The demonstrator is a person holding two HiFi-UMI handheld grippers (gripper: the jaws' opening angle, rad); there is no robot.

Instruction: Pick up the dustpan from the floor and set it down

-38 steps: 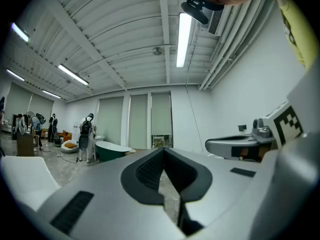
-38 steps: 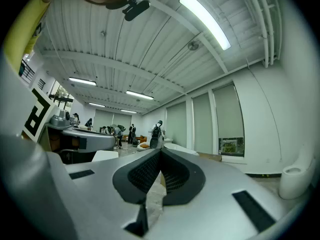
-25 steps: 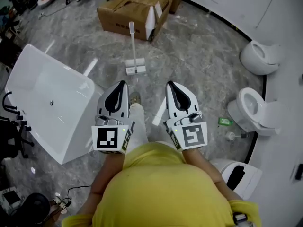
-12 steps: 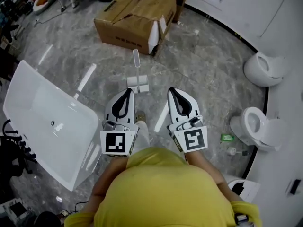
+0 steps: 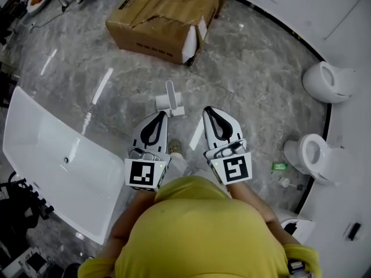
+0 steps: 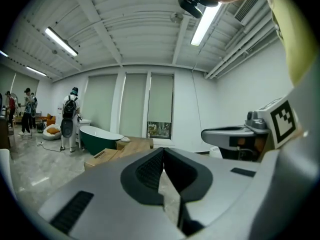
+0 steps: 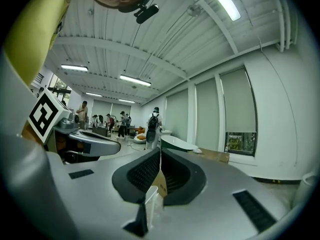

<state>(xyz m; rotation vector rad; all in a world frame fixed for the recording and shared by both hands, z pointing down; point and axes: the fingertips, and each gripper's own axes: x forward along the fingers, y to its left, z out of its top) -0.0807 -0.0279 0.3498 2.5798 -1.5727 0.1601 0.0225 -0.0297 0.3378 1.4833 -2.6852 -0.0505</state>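
- A white bathtub (image 5: 46, 155) lies tilted on the grey marbled floor (image 5: 249, 68) at the far left.
- A brown cardboard box (image 5: 162, 10) sits on the floor at the top, its flaps partly open.
- The left gripper (image 5: 163, 115) is held out in front of the person's yellow shirt (image 5: 197, 230). In the left gripper view its dark ribbed pads (image 6: 149, 170) meet at the tip, with nothing between them.
- The dustpan (image 5: 170, 101), white with a handle standing up, rests on the floor. From the head view it shows just past the left gripper's tip, between the two grippers and the box. Neither gripper holds it.
- The right gripper (image 5: 207, 110) is held beside the left one, roughly parallel. Its pads (image 7: 144, 171) are also closed tip to tip, and nothing is gripped.
- A small green item (image 5: 279, 166) lies on the floor near a white toilet (image 5: 316, 155).
- A second toilet (image 5: 327, 81) stands further up along the right wall.
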